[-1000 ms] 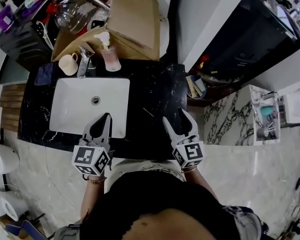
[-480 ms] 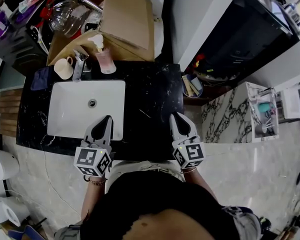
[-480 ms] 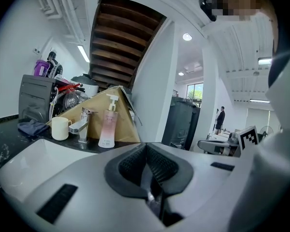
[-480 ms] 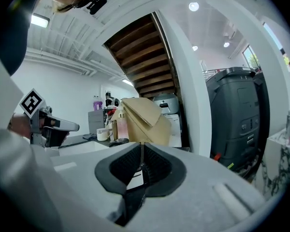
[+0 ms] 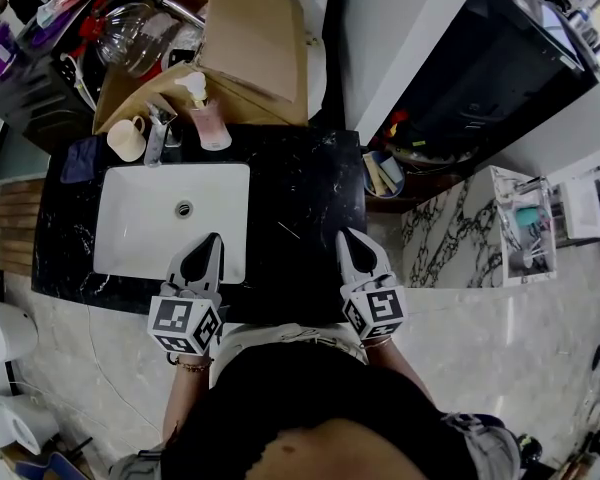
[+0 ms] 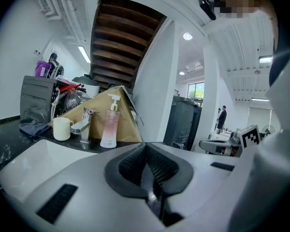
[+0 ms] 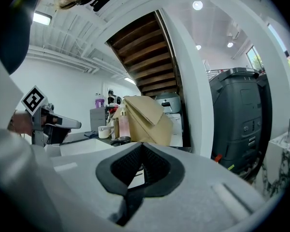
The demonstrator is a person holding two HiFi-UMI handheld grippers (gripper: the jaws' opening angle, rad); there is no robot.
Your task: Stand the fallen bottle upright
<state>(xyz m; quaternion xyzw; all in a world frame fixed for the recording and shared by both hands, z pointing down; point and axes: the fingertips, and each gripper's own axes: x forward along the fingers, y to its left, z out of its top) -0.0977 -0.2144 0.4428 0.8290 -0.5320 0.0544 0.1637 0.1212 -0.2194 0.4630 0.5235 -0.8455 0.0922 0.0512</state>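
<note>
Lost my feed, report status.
Left gripper shut, empty. Right gripper just closed, empty. Pump bottle upright behind sink, untouched. Faucet, cup close beside it.

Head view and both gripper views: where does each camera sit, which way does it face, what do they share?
Head view: on the person's head, looking steeply down at the counter, sink, left claw, right claw and torso.
Left gripper view: on the left claw, facing mug, faucet, pump bottle; its shut jaws below.
Right gripper view: on the right claw, facing the cardboard box; jaws just closed, empty.
Shared: the upright pump bottle shows in all.
</note>
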